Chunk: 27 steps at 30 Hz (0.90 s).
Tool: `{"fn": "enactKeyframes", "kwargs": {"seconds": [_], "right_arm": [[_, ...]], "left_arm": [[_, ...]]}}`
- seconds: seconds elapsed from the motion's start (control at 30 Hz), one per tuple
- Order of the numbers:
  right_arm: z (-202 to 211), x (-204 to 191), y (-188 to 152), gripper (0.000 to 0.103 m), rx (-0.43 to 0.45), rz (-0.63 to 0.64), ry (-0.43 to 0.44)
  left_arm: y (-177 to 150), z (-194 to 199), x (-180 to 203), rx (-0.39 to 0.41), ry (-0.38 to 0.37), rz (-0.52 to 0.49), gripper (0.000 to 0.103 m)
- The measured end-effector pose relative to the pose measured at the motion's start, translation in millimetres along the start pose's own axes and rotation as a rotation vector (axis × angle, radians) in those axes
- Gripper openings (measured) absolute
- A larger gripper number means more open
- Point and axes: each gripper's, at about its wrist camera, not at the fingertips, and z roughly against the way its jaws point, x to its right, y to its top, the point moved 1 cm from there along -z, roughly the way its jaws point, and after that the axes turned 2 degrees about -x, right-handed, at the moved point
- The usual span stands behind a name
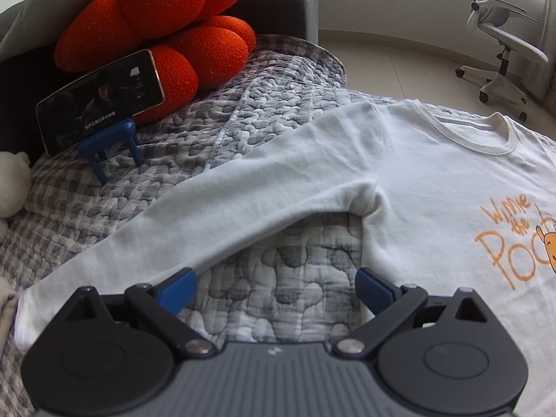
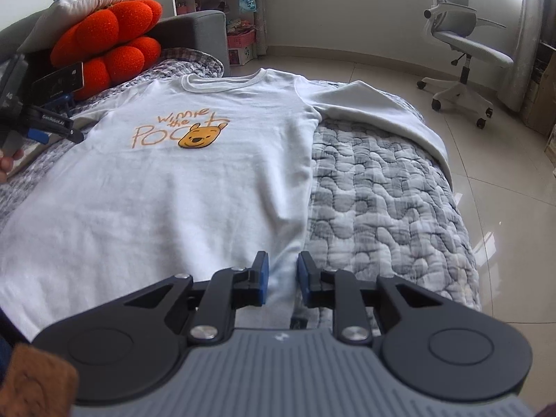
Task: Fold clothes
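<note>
Right wrist view: narrowly parted right gripper (image 2: 282,278) straddles the white long-sleeved printed shirt's (image 2: 194,180) hem, spread flat for folding; left gripper (image 1: 274,290) hovers wide near its sleeve (image 1: 208,201).

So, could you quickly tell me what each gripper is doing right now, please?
Left gripper: open wide above the quilt, between sleeve and shirt, holding nothing.
Right gripper: partly open over the shirt's hem, holding nothing.

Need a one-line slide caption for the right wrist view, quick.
Right gripper, jaws slightly apart, poised at the hem of a white Winnie the Pooh shirt spread flat on a grey quilt.
</note>
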Motion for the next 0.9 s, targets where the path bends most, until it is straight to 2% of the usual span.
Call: {"fn": "enactKeyframes", "kwargs": {"seconds": [0.17, 0.43, 0.53, 0.7, 0.9], "right_arm": [[17, -2, -18, 0.024, -0.008, -0.029, 0.012], [41, -8, -35, 0.025, -0.046, -0.02, 0.034], [50, 1, -34, 0.026, -0.034, -0.066, 0.058], [59, 30, -22, 0.034, 0.032, -0.201, 0.081], [52, 91, -11, 0.042, 0.119, -0.474, 0.089]], "left_arm": [[0, 18, 0, 0.033, -0.003, 0.036, 0.097], [-1, 34, 26, 0.056, -0.042, 0.019, 0.097], [0, 37, 37, 0.062, -0.056, 0.01, 0.097], [4, 38, 54, 0.062, -0.082, 0.004, 0.097], [9, 35, 73, 0.049, -0.106, -0.003, 0.097]]}}
